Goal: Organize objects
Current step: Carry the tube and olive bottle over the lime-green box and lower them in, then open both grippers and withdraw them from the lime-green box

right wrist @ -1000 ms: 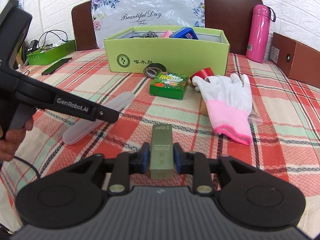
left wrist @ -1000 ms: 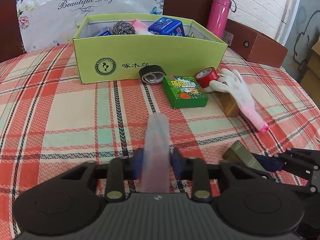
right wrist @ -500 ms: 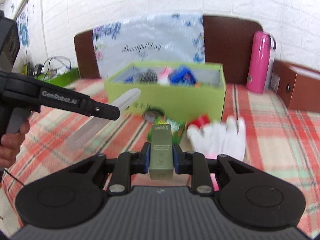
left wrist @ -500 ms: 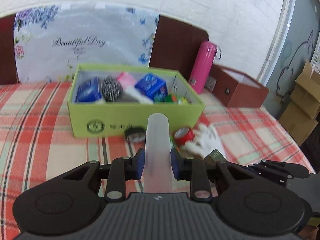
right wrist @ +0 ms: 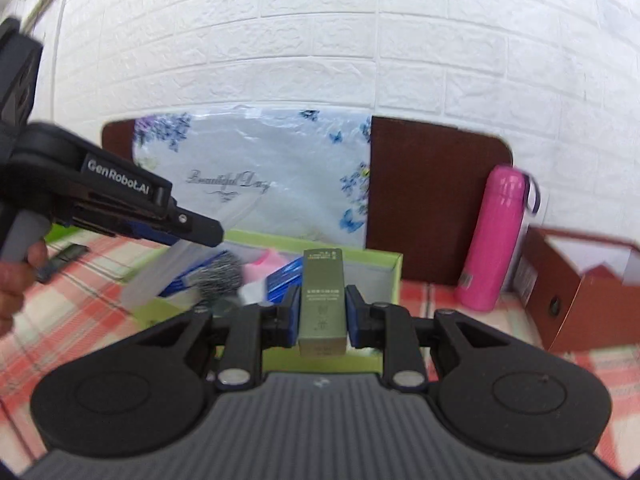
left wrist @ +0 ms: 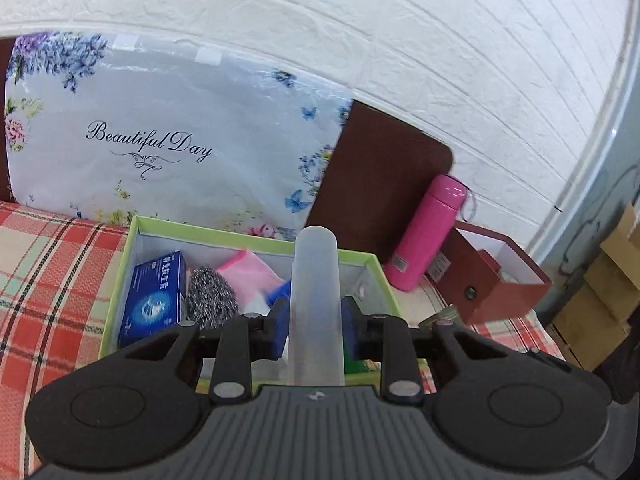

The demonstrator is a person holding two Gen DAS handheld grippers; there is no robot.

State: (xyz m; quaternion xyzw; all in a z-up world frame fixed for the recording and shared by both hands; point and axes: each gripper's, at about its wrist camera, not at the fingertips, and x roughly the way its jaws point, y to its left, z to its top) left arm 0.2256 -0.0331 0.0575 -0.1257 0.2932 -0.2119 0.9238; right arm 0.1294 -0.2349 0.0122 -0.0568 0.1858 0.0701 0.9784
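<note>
My left gripper point(left wrist: 314, 326) is shut on a long translucent plastic case point(left wrist: 316, 280) and holds it raised over the near wall of the lime-green box point(left wrist: 132, 256). My right gripper point(right wrist: 322, 312) is shut on a small olive-green carton point(right wrist: 322, 292), also raised in front of the green box point(right wrist: 394, 276). The left gripper point(right wrist: 192, 230) with the case point(right wrist: 156, 276) shows at the left of the right wrist view. The box holds a blue carton point(left wrist: 154, 300), a steel scourer point(left wrist: 210, 296) and a pink cloth point(left wrist: 252, 274).
A pink bottle point(left wrist: 426, 234) and an open brown box point(left wrist: 500, 280) stand right of the green box on the red plaid cloth point(left wrist: 44, 264). A floral "Beautiful Day" bag point(left wrist: 160, 144) and a brown board point(left wrist: 380, 176) lean on the white wall behind. Cardboard boxes point(left wrist: 604, 292) sit far right.
Both grippers have lifted their objects off the table and moved forward to the green box. The views have tilted upward, so the tape rolls, green packet and glove are out of sight.
</note>
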